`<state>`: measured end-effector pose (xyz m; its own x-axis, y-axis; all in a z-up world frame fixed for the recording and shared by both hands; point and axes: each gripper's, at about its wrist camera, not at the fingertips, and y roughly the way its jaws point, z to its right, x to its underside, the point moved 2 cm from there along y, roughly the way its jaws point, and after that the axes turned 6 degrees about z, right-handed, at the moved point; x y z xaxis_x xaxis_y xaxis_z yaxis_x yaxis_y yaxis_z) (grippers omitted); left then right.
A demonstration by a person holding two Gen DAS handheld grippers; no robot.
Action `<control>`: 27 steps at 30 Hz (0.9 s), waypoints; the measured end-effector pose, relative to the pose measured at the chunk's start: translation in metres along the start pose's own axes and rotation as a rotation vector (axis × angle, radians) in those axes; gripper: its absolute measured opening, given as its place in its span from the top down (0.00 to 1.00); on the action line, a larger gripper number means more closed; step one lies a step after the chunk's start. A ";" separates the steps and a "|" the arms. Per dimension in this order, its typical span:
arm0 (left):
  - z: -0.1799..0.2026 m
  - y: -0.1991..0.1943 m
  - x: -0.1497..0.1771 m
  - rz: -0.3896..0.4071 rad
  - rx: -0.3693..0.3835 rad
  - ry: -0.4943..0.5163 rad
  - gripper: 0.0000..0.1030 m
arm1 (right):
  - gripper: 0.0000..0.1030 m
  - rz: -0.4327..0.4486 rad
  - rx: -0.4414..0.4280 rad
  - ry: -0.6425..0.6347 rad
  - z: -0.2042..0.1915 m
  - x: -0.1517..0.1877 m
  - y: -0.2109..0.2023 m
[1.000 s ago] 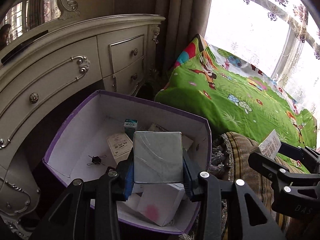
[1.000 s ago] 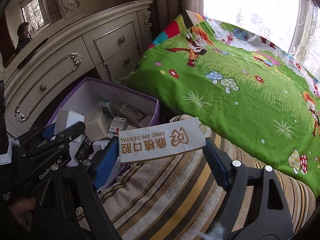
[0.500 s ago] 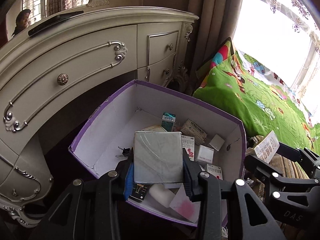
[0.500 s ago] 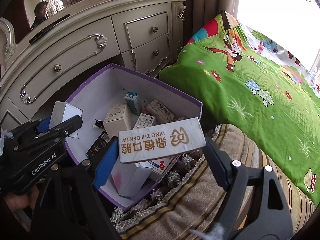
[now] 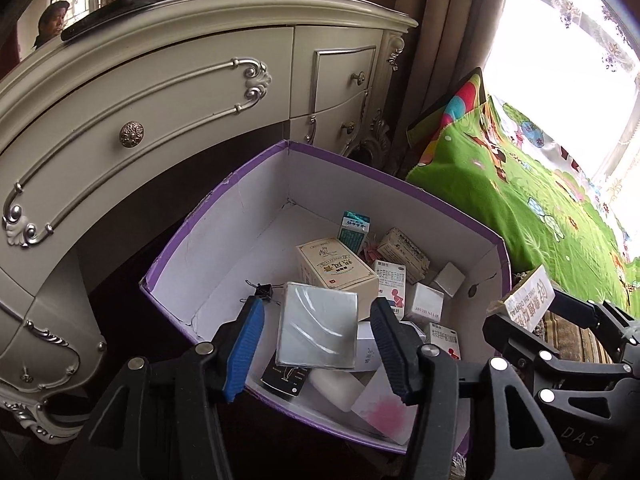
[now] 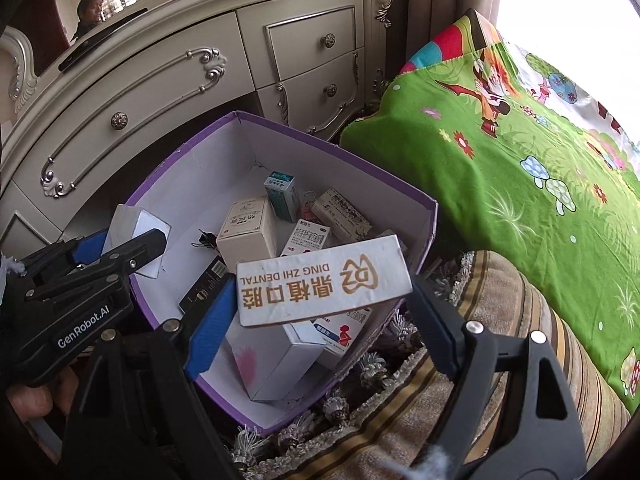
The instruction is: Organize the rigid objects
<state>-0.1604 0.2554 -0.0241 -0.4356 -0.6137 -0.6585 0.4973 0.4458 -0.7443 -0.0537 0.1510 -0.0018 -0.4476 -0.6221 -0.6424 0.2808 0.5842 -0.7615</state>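
Jaws of the left gripper point(image 5: 318, 346) are opening over the purple box point(image 5: 224, 208), and the grey flat box point(image 5: 318, 326) sits between the pads with gaps on both sides, apparently already loose and dropping. The right gripper point(image 6: 316, 312) holds the dental box point(image 6: 324, 280) end to end above the purple box's near rim. Risk: the grey flat box may land tilted on the cartons heaped inside, and the long dental box could catch that rim and fall outside.
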 end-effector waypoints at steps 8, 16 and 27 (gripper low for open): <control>0.001 -0.008 -0.001 -0.008 0.013 -0.010 0.28 | 0.11 0.019 0.001 0.018 0.003 0.005 -0.003; 0.003 -0.030 0.007 -0.007 -0.033 0.004 0.10 | 0.11 0.062 0.023 0.059 0.013 0.017 -0.017; 0.008 -0.039 0.016 -0.032 -0.051 0.020 0.06 | 0.10 0.085 0.029 0.121 0.027 0.020 -0.025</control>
<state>-0.1804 0.2227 -0.0049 -0.4660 -0.6149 -0.6362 0.4446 0.4589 -0.7693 -0.0464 0.1100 0.0022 -0.5196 -0.5026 -0.6909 0.3455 0.6159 -0.7080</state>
